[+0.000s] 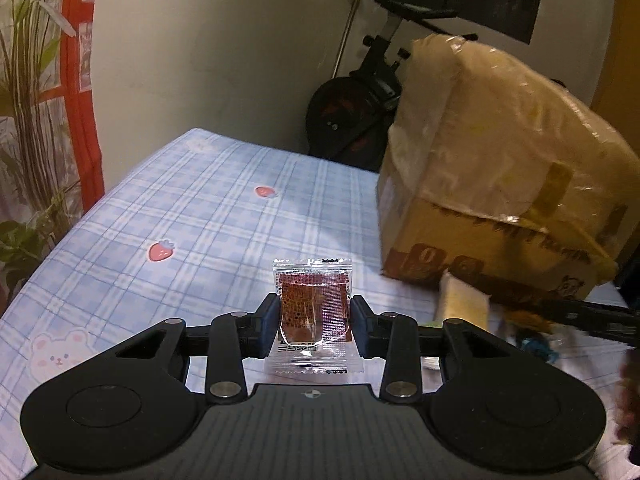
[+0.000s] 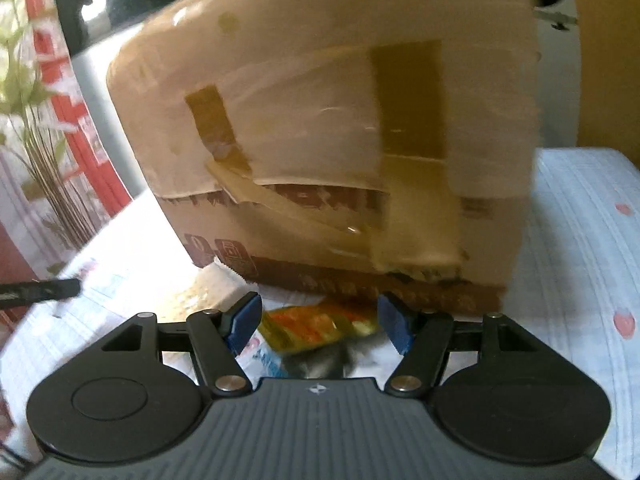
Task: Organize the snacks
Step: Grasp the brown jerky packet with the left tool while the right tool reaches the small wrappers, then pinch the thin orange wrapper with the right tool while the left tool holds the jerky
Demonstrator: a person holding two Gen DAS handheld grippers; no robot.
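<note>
My left gripper (image 1: 314, 322) is shut on a small clear snack packet (image 1: 312, 316) with a red-brown square inside, held upright above the blue checked tablecloth (image 1: 192, 216). A taped cardboard box (image 1: 500, 168) stands to its right; it fills the right wrist view (image 2: 328, 140). My right gripper (image 2: 320, 322) is open, low over a yellow and orange snack packet (image 2: 316, 326) lying in front of the box. A pale packet (image 2: 218, 288) lies to its left and also shows in the left wrist view (image 1: 464, 300). The right wrist view is blurred.
A potted plant (image 1: 28, 140) and a red hanging (image 1: 80, 92) stand at the left beyond the table edge. A black exercise bike (image 1: 360, 112) stands behind the table. More packets (image 1: 532, 332) lie by the box's front corner.
</note>
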